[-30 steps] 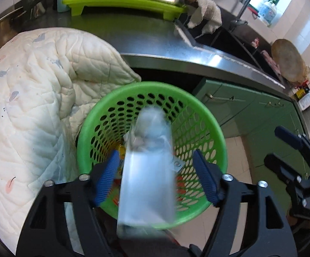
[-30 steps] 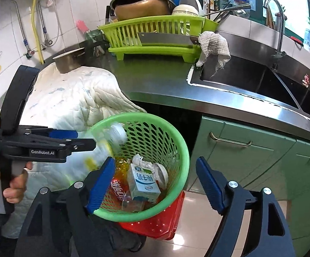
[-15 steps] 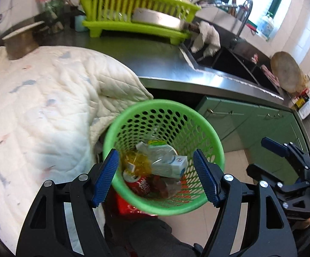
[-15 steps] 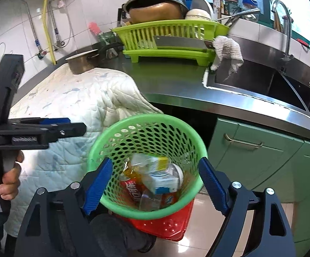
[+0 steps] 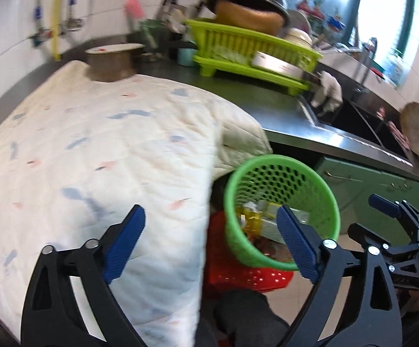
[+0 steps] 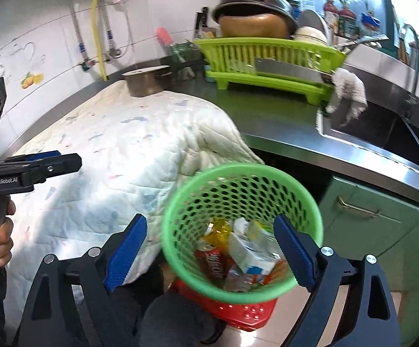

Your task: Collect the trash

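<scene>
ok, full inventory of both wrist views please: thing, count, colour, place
basket: 1, green, on the floor before the cabinets, holding trash
red can: 1, inside basket
carton: 1, white and blue, inside basket
red basket: 1, under the green one
quilt: 1, white, draped over the counter edge
dish rack: 1, lime, on counter
pot: 1, metal, behind quilt
rag: 1, white, at sink edge
cabinets: green, under counter
left gripper: black, blue pads, open, empty
right gripper: same, open, empty
</scene>
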A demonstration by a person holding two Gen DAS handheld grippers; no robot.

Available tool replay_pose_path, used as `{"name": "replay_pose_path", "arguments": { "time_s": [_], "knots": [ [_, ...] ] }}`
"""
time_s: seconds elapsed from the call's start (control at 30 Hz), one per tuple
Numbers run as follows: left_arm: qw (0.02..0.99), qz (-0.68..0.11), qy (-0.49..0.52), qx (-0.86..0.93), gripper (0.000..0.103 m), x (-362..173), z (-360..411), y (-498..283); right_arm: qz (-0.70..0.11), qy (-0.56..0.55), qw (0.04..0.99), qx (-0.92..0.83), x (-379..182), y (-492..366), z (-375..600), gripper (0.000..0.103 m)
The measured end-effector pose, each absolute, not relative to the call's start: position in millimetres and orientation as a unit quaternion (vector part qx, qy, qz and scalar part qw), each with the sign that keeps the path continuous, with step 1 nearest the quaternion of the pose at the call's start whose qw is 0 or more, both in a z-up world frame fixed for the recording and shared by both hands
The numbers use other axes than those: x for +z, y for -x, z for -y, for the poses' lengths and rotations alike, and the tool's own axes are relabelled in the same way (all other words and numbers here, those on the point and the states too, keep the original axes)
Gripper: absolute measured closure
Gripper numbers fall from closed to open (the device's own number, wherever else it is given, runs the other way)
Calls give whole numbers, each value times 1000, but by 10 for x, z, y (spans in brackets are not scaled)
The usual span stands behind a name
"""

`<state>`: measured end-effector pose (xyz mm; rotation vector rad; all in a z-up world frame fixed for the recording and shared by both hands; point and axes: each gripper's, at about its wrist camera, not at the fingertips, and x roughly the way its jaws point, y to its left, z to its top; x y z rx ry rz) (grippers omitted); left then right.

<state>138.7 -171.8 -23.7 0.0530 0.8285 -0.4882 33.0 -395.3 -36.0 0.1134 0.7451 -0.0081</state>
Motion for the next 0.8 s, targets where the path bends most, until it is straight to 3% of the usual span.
{"name": "replay_pose_path", "arguments": {
  "time_s": [0.8],
  "knots": [
    [949, -316, 21, 5, 5, 47, -71, -719, -342, -42, 932, 112, -66, -672, 2761, 12]
  ]
}}
